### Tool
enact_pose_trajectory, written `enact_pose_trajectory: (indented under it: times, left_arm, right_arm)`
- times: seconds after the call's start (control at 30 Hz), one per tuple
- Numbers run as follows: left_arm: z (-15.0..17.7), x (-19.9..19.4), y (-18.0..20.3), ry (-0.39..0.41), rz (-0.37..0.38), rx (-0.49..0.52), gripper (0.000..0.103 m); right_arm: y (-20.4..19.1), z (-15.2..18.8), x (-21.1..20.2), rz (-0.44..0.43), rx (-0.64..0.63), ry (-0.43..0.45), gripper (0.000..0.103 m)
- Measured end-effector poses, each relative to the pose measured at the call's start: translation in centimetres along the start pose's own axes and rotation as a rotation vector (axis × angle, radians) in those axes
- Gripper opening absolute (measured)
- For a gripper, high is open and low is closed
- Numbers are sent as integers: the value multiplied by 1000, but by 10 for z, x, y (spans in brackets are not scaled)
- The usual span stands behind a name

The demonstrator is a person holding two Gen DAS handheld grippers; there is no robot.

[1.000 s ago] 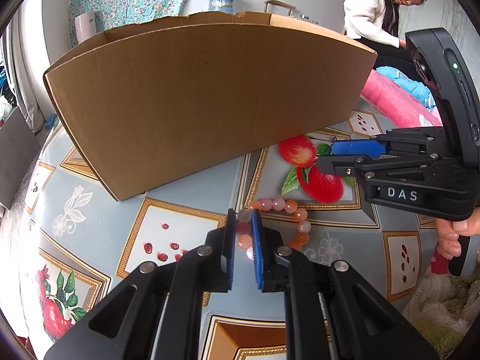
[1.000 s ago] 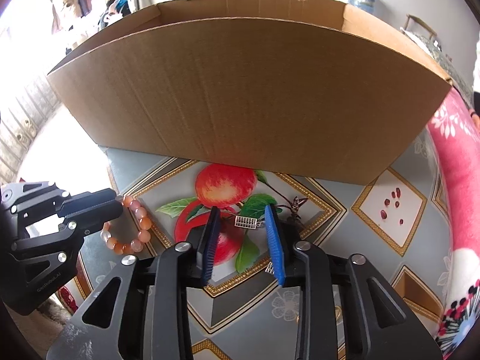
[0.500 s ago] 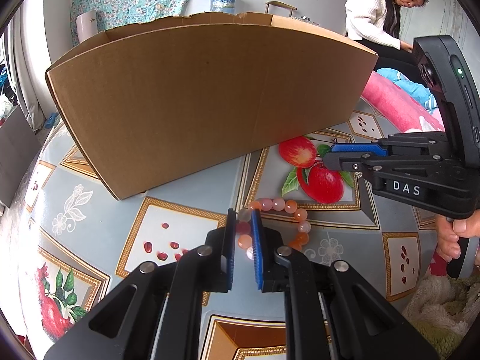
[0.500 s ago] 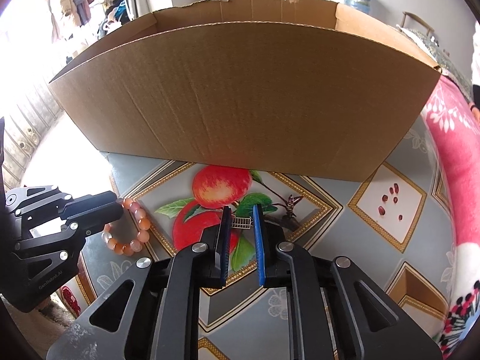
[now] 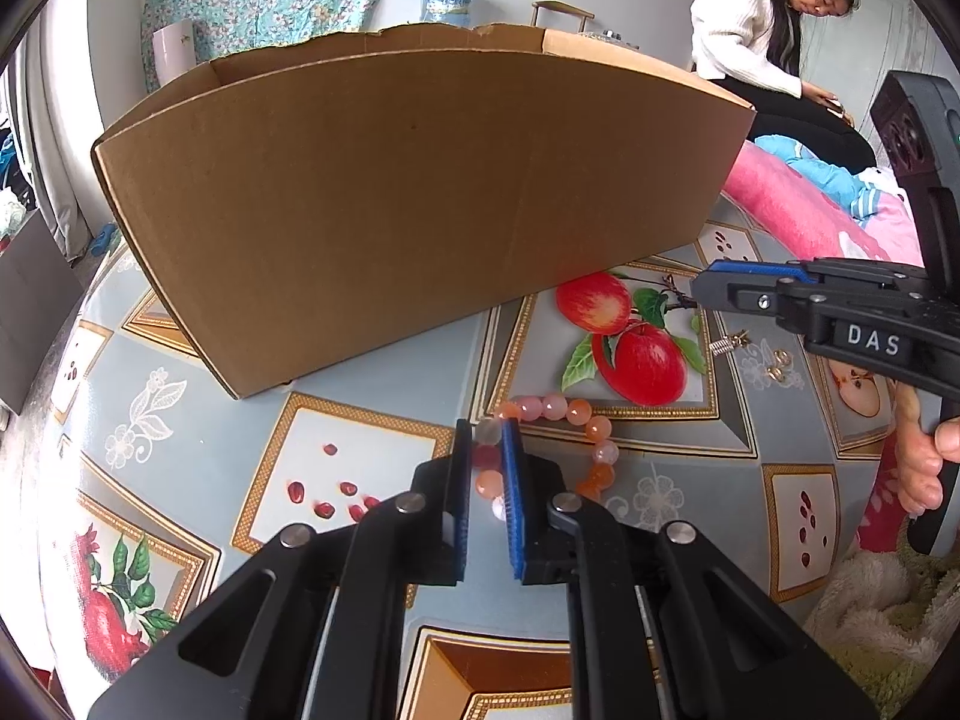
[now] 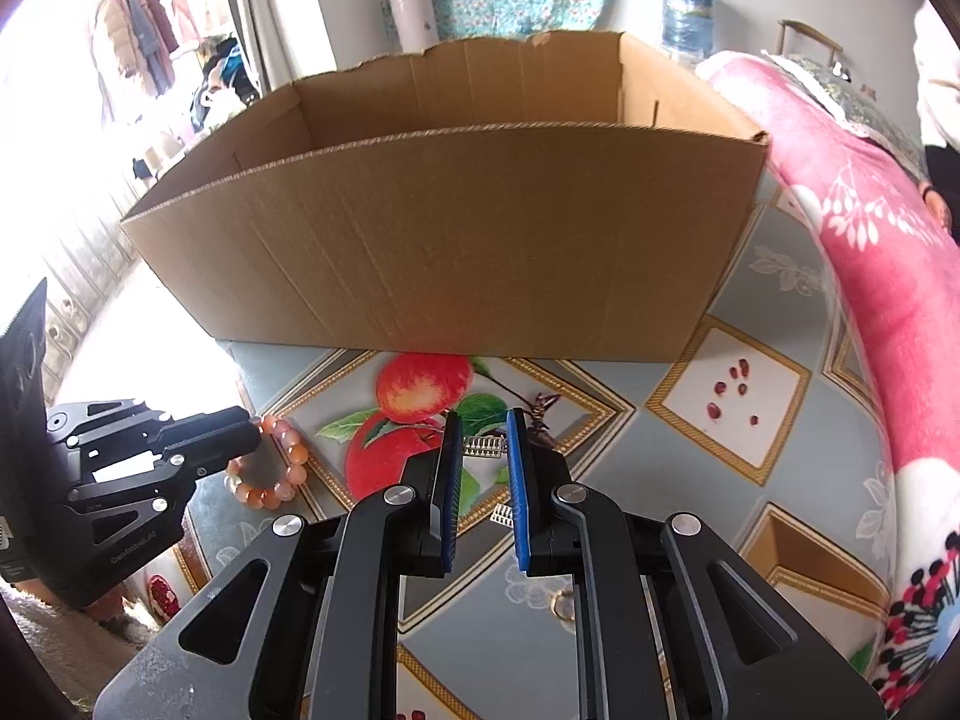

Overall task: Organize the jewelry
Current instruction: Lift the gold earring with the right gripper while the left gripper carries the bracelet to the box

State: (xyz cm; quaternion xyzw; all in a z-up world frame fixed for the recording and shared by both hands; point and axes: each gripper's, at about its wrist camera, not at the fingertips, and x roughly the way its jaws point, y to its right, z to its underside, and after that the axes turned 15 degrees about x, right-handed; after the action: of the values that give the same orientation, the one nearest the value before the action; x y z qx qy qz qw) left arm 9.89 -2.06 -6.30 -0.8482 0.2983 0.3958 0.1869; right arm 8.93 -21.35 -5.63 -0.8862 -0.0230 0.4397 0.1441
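Only the right side had moved since a second earlier; the left was unchanged. Left gripper (image 5: 483, 438): low over the printed tablecloth (image 5: 180, 420), jaws clamped on one side of the orange bead bracelet (image 5: 570, 414), same bite as before. The rest of the loop lay flat on the cloth, just in front of the cardboard box (image 5: 420, 210). Right gripper (image 6: 480, 420): its jaws had just been closing, and they stood narrow with a small silver abacus charm (image 6: 485, 446) between the pads, apparently pinched. It had also drawn back from the cloth, so the right wrist view now looked over the box rim, though not down to the box floor. I judged both pieces secured, with the carry into the box still to do. A pair of gold earrings (image 5: 780, 360) lay loose on the cloth below the right gripper, likely next. Writing: white "DAS" label (image 5: 873, 341) on the right gripper's body, clear. Small print on the left gripper's side was too fine to read.
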Motion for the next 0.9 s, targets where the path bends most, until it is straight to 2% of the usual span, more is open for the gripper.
enact_pose_trajectory:
  times: [0.27,0.47,0.63,0.9]
  left_arm:
    - [-9,-24,11,47,-7,22,9]
    - [-27,-54,24,123,7,52,9]
    - [-54,-87,29,207,-4,105,9]
    - [-110,-142,19,342,70,128,9]
  right_arm:
    - [8,5,-26,-29,12,50,12]
    - [9,7,-49,-67,4,108,12]
    - [7,-2,-72,-106,-33,176,12]
    - [-3,-31,-111,-206,-93,296,12]
